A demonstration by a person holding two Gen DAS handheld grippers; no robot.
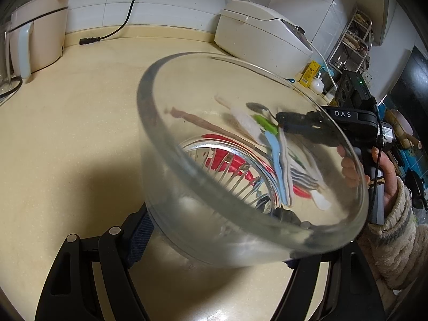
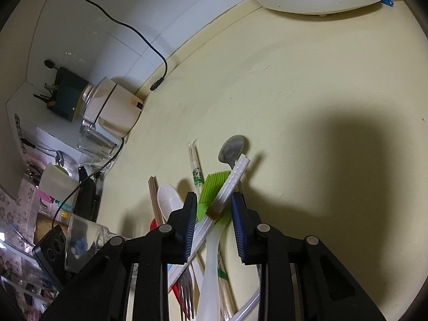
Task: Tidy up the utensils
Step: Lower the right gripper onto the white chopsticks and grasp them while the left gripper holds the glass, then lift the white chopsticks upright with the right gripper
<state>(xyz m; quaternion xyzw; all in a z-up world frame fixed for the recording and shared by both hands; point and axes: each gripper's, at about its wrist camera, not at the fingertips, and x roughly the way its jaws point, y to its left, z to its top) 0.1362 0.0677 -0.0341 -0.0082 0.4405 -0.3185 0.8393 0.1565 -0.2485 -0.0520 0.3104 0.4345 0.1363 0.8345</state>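
Holding the glass bowl [image 1: 240, 160] tilted above the yellow counter [image 1: 80, 133], the left gripper [image 1: 214, 240] has its pads spread wide against the bowl's outer wall, one of its fingers [image 1: 139, 240] showing blue at the lower left; the other side is blurred behind the glass, so I take it for a grip rather than swear to it. Through the bowl you can see the utensil pile lying on the counter just beyond it.

The right gripper [image 2: 214, 214] is down over that pile, jaws half closed either side of the green silicone brush [image 2: 214, 192] and a clear ribbed plastic stick [image 2: 235, 176] that crosses it. Neither pad looks pressed home yet; there is still a sliver of light on each side. A metal spoon [image 2: 231, 147] lies just beyond, its handle running under the stick, with a white spoon [image 2: 167, 195], wooden chopsticks [image 2: 155, 198], wrapped chopsticks [image 2: 196, 171] and a fork [image 2: 186, 289] tangled beside and beneath.

To do this well, I'd say close squarely on the brush neck, where it is thickest, and lift slowly, since the crossing stick may ride up too or flick off. The person's hand [image 1: 385, 176] should bring the catch low over the bowl's rim, with the bowl held steady.
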